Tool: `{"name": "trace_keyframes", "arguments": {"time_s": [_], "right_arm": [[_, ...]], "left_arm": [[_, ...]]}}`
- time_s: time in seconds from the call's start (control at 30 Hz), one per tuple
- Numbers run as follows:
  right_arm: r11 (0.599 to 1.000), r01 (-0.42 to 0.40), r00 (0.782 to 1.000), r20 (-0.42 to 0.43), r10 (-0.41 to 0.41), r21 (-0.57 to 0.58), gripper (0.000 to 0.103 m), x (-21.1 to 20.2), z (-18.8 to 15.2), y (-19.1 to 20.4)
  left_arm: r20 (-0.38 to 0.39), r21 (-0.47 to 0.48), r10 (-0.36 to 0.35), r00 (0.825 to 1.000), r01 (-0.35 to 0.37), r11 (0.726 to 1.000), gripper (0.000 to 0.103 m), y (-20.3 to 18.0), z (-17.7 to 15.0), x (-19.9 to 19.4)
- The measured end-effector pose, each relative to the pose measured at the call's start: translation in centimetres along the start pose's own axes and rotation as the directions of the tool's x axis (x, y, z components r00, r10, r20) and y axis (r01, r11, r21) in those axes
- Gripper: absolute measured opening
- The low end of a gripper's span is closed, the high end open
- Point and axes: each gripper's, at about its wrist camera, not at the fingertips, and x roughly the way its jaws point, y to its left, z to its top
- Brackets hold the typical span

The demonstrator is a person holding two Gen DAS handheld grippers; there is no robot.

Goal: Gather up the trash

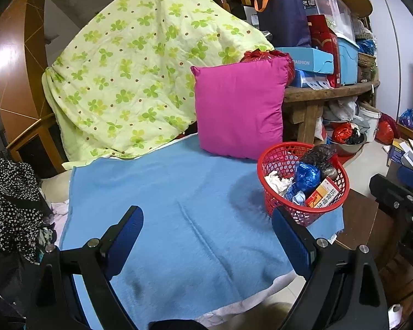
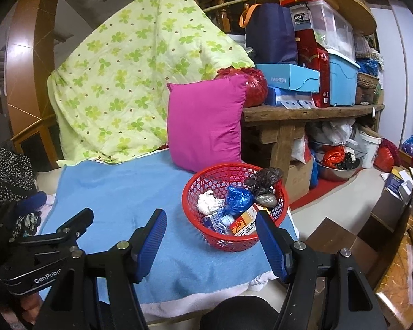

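I see a blue blanket [image 2: 118,192] covering the bed; on it a red basket [image 2: 206,178] of trash, a magenta pillow [image 2: 206,121] upright behind.

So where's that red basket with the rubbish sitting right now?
The red basket sits on the blue blanket's right-hand front corner, just below the pink cushion, in both views.

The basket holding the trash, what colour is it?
Red basket, clearest in the right wrist view.
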Motion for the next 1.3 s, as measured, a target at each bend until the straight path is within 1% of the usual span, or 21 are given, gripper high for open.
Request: {"name": "trace_keyframes", "arguments": {"time_s": [0.23,0.47,0.77,1.0,1.3], "right_arm": [[1.000,-0.023,0.999,0.043,0.023,-0.002,0.071,-2.8,0.1,-0.1],[1.000,-0.023,0.997,0.071,0.022,0.014,0.071,-3.9,0.6,-0.7],[1.000,-0.007,0.999,0.050,0.007,0.016,0.071,-2.4,0.8,-0.6],[0.999,0.012,0.999,0.047,-0.015,0.048,0.071,-0.8,1.3,-1.4],[0.998,0.022,0.999,0.031,-0.024,0.060,0.071,1.4,1.3,-1.8]], "left_arm": [[0.012,-0.014,0.035,0.999,-0.034,0.999,0.094,0.5,-0.3,-2.0],[0.036,-0.003,0.028,0.999,-0.028,1.000,0.094,0.2,0.2,-3.0],[0.028,0.012,0.005,1.000,-0.005,1.000,0.094,-0.2,0.8,-1.6],[0.024,0.020,-0.006,1.000,0.006,1.000,0.094,-0.5,1.4,-0.1],[-0.001,0.038,-0.028,1.000,0.028,0.999,0.094,-1.3,1.5,2.1]]}}
